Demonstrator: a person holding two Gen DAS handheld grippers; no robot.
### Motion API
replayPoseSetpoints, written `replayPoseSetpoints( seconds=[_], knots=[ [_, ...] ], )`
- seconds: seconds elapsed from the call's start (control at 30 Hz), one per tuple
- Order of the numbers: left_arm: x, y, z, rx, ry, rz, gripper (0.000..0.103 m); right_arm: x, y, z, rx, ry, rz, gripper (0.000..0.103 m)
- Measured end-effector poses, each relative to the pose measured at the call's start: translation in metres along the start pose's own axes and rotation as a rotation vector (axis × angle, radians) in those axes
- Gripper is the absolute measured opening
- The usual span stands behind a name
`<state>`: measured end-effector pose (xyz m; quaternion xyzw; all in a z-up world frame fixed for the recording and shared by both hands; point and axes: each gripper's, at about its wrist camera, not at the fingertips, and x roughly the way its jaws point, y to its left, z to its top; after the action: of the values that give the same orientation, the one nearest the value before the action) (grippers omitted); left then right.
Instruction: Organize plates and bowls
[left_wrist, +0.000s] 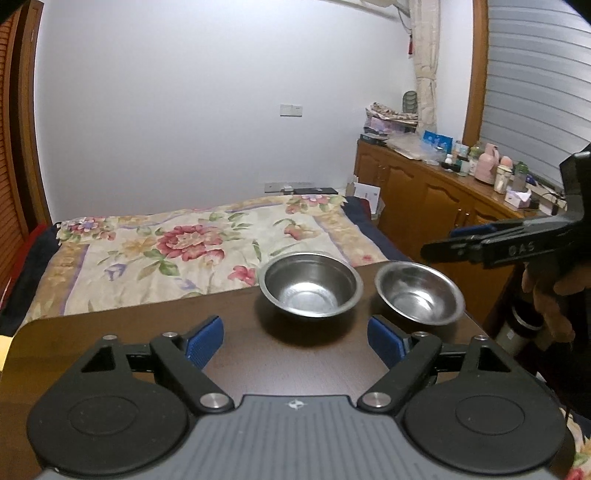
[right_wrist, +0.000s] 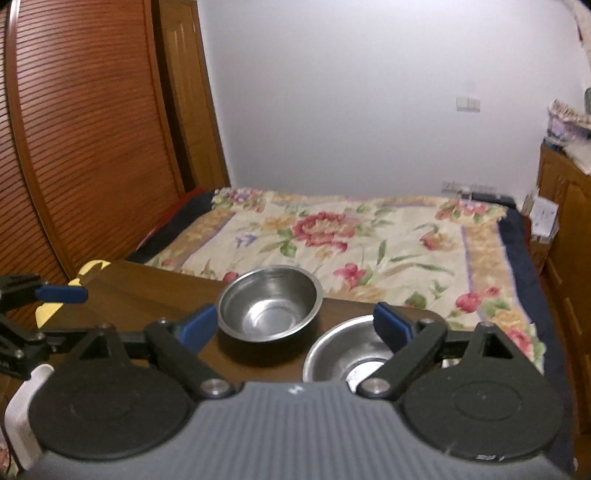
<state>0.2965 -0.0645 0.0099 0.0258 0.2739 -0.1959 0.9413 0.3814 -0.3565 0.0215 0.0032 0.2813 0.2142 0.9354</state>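
Observation:
Two steel bowls stand side by side at the far edge of a dark wooden table (left_wrist: 147, 332). The deeper bowl (left_wrist: 311, 284) (right_wrist: 270, 303) is on the left, the shallower bowl (left_wrist: 419, 297) (right_wrist: 343, 354) on the right. My left gripper (left_wrist: 295, 341) hangs open over the table, short of the deeper bowl, with nothing between its blue pads. My right gripper (right_wrist: 295, 326) is open too, above and short of both bowls, its right finger (right_wrist: 392, 328) overlapping the shallower bowl in view. The right gripper (left_wrist: 465, 238) also shows at the left wrist view's right edge, held by a hand.
A bed with a floral cover (left_wrist: 207, 243) lies just beyond the table. A wooden cabinet (left_wrist: 424, 199) crowded with bottles and boxes lines the right wall. Louvred wooden doors (right_wrist: 74, 147) stand on the left. A thermos (left_wrist: 521, 325) stands beside the table's right edge.

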Motion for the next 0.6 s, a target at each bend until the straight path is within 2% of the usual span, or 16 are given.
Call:
replayPoseSetpoints(
  seconds=[0.13,0.27,0.33,0.43,0.6],
  knots=[
    [0.026,0.012,0.007,-0.053,0.016,-0.011,0.087,0.028,-0.005,0.001,0.022,0.047,0.029,0.087],
    [0.051,0.021,0.013,-0.071,0.021,-0.004,0.084,0.051,-0.011,0.005,0.067,0.082,0.052,0.070],
    [0.063,0.025,0.015,-0.079,0.030,0.001,0.081,0.060,-0.012,0.005,0.074,0.098,0.047,0.065],
    [0.078,0.026,0.015,-0.062,0.036,0.001,0.081,0.073,-0.015,0.005,0.086,0.124,0.038,0.061],
    [0.098,0.033,0.014,-0.081,0.058,-0.006,0.074,0.086,-0.018,0.006,0.102,0.151,0.021,0.056]
  ],
)
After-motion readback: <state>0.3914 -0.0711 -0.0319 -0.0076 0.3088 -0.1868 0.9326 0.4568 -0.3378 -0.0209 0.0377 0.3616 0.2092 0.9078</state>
